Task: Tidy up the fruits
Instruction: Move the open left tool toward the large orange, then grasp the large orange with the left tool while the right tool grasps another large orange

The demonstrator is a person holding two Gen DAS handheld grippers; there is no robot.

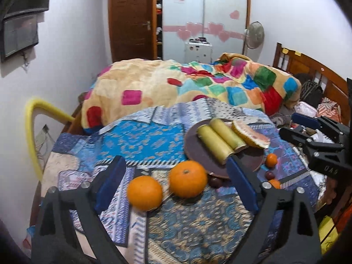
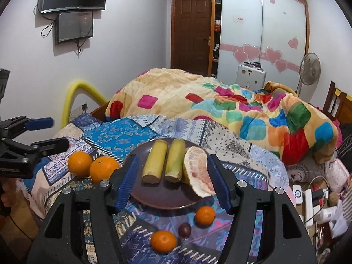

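Your left gripper (image 1: pixel 176 189) hangs with its blue ribbed pads spread wide and nothing between them; your right gripper (image 2: pixel 173 180) is about half open, also empty, hovering above the plate.

Nearest to you in the right wrist view, at 6 o'clock from the plate (image 2: pixel 167 198), lie two small mandarins (image 2: pixel 163 241) (image 2: pixel 205 215) with a dark, glossy plum-like fruit (image 2: pixel 184 230) between them, all on the patterned bedspread (image 2: pixel 132 132). Beyond them the flat, dark brown plate carries two pale yellow-green cylinders, which look like cut sugarcane (image 2: pixel 154 162) (image 2: pixel 174 161), and a pomelo wedge (image 2: pixel 195 171) with pink, pithy flesh, all three side by side. At 9 o'clock from the plate, two large oranges (image 2: pixel 79 163) (image 2: pixel 103 169) sit touching each other on the cloth, dimpled and firm-looking. Farther off is a rumpled fleece blanket (image 2: pixel 220 110).

You appear to be between picks, with round fruit left off the plate. The next move likely calls for lowering one gripper over a loose fruit, jaws set wider than it. Round skins on soft quilted cloth may roll, so close squarely across the middle.
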